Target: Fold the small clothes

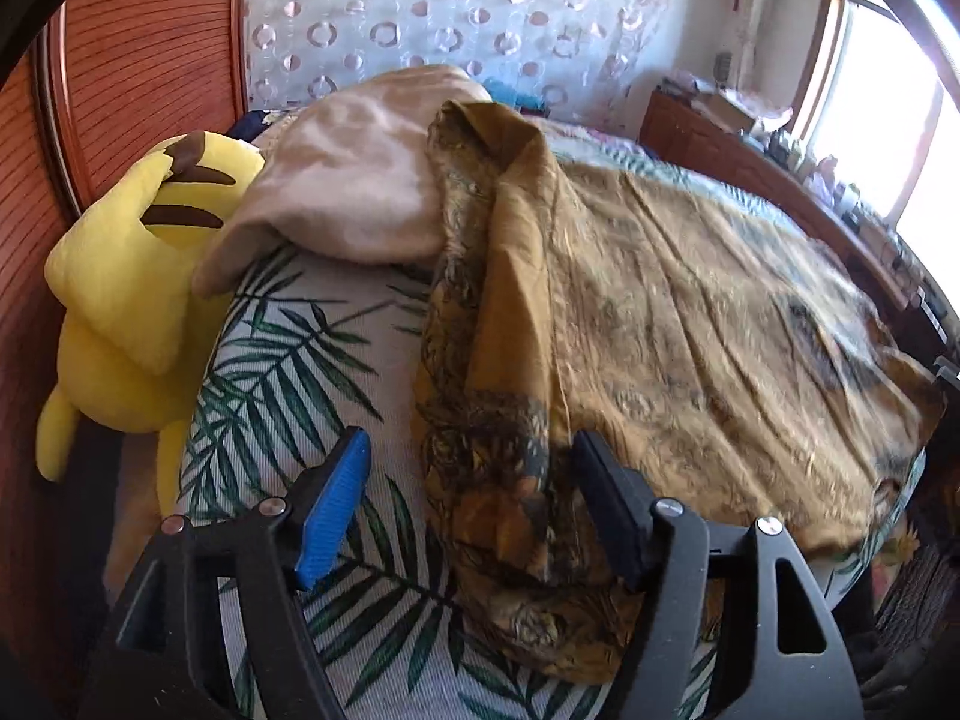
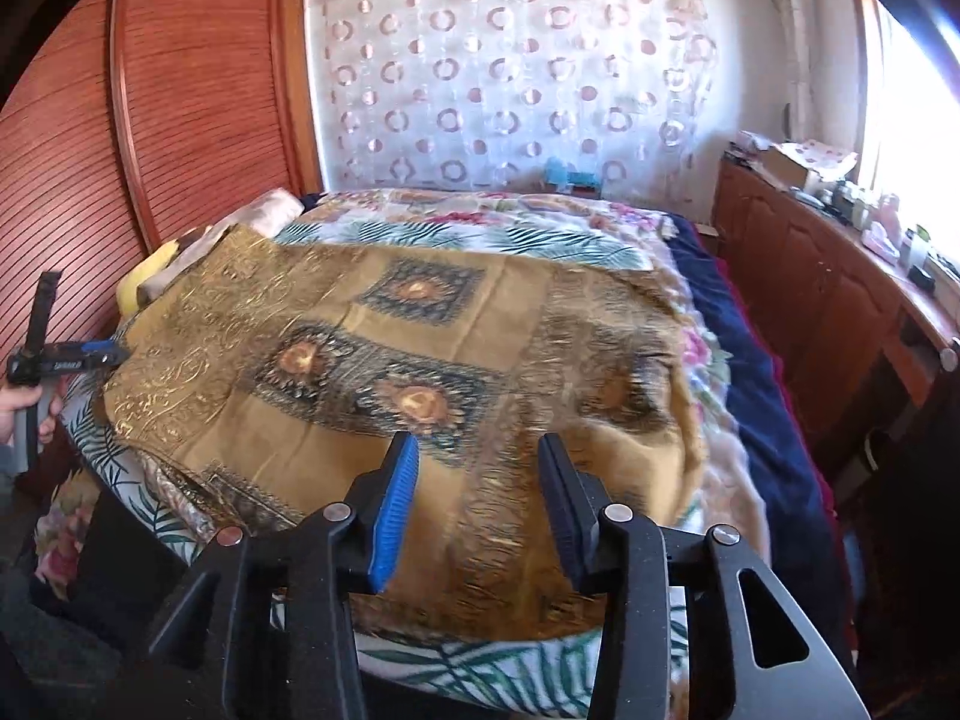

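1. The cloth [image 2: 384, 372], a mustard-brown piece printed with dark squares and orange medallions, lies spread over the near part of the bed [image 2: 744, 360], reaching to the bed's near edge.
2. In the left wrist view its left edge [image 1: 498, 312] is turned over on itself in a long rumpled ridge running from the near edge toward the pillow; the rest lies flat with shallow creases.
3. The left gripper [image 1: 474, 510] stands with its jaws apart, one on each side of the near end of that ridge. The blue pad [image 1: 333, 510] is clear of the cloth, over the leaf-print sheet; whether the dark pad touches the fabric cannot be told.
4. The right gripper [image 2: 480, 504] hangs over the cloth's near edge, its jaws apart and nothing pinched between them.
5. In the right wrist view, the left gripper shows at the cloth's left edge, gripped by a hand [image 2: 18, 408].
6. The leaf-print sheet [image 1: 312, 372] shows bare left of the cloth.
7. A beige pillow [image 1: 342, 180] lies at the far left of the bed, touching the top of the ridge.
8. A yellow plush toy [image 1: 132, 282] leans between the pillow and the wooden wardrobe door [image 2: 180, 120].
9. A white curtain with rings [image 2: 516, 90] hangs behind the bed.
10. A wooden cabinet [image 2: 810, 276] stands along the right side under a bright window.
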`<state>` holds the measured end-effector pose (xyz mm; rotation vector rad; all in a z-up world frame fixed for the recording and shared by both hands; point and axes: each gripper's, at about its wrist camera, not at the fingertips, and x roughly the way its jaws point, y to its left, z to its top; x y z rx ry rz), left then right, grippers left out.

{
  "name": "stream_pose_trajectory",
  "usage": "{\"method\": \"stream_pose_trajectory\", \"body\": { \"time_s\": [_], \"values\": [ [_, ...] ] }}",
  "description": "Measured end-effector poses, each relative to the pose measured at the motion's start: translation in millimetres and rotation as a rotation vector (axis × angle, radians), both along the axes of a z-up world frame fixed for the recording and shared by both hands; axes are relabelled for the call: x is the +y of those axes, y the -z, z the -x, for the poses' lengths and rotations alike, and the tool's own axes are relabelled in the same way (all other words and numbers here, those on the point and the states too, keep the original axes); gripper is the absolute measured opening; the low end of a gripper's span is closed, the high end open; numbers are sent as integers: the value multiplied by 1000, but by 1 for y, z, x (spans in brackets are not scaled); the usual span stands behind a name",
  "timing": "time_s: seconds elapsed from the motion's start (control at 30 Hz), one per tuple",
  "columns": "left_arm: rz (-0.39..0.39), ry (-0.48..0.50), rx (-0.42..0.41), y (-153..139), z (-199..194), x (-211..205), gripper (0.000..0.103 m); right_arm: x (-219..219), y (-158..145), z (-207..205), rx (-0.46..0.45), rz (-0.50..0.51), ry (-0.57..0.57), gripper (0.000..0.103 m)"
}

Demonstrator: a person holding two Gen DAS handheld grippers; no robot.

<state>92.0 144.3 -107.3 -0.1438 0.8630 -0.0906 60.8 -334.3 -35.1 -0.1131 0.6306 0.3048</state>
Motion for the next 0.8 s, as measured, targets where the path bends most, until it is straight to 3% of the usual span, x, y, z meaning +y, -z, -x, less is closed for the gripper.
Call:
{"method": "stream_pose_trajectory", "body": {
  "time_s": [0.03,0.07,0.13,0.23,0.27,0.5,0.8],
  "values": [
    [20,6,-7,0,0,1,66,4,2,-3,7,10,-8,43],
    [38,14,-6,0,-1,2,56,8,7,-7,13,20,-14,43],
    [36,20,-12,1,-2,0,48,12,14,-14,31,25,-17,43],
    [21,36,-19,1,-1,-4,14,15,19,-22,50,15,-14,43],
    [17,43,-23,0,-1,-6,8,14,21,-24,55,7,-12,43],
    [36,115,-142,-51,12,-36,5,-6,28,-28,80,-38,33,43],
    [109,334,-270,-122,-4,-137,5,-40,28,-20,62,-86,95,43]
  ]
}}
